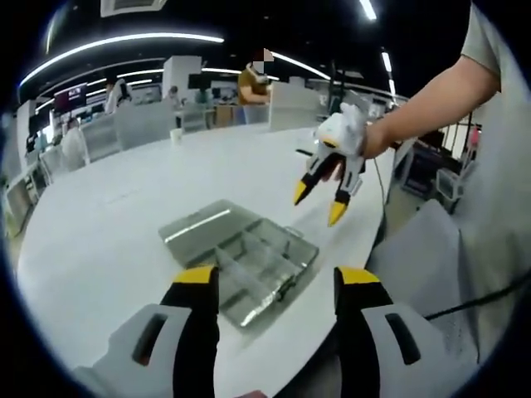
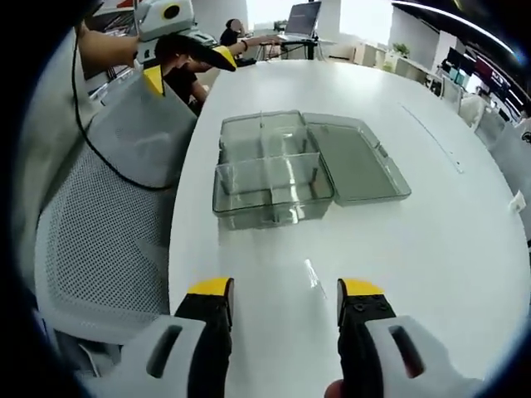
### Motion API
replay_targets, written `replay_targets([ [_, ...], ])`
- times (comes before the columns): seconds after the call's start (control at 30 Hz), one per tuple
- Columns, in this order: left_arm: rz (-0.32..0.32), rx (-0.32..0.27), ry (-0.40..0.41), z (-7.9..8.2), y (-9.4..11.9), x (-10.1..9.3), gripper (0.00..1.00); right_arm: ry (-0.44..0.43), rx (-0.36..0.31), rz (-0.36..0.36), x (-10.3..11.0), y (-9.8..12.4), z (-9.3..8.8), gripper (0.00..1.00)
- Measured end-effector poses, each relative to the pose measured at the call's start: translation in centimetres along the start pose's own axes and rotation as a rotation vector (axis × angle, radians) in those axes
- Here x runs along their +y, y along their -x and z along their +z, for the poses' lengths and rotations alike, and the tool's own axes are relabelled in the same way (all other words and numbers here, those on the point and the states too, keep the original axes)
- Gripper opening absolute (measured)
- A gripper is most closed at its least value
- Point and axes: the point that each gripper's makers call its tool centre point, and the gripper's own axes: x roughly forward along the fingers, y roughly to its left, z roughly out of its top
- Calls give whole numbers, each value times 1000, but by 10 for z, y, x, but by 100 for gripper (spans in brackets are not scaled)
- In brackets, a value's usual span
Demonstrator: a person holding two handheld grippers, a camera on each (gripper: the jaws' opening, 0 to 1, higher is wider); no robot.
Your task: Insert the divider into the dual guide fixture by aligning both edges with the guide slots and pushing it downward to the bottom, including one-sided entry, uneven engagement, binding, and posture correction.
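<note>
Clear plastic makes up the compartment box (image 2: 270, 170) at the centre of the right gripper view, lying on the white table (image 2: 431, 249) with its lid (image 2: 357, 159) folded flat, so the slotted compartments face up ready for insertion. A small transparent strip, probably the divider (image 2: 313, 275), lies lower centre, just beyond the right gripper (image 2: 284, 292), whose jaws are spread and empty. The left gripper (image 1: 278, 282) hangs open at the bottom of its own view, near the box, holding nothing.
</note>
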Motion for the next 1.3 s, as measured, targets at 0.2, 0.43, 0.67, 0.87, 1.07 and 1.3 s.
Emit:
replay_targets([
  [0.2,5,4,2,-2,1,1,55,72,38,17,-1,-9,0,44],
  [0.43,9,8,6,-3,2,0,54,138,85,40,2,-18,-4,43],
  [0.67,14,5,9,-1,3,2,55,156,110,48,1,-21,-9,41],
  [0.87,14,9,14,-4,3,2,55,166,125,48,-1,-24,-13,38],
  [1.07,12,10,16,-5,3,1,55,172,136,53,-2,-25,-16,36],
  [1.3,14,10,18,-5,3,2,55,186,152,61,-2,-27,-19,34],
])
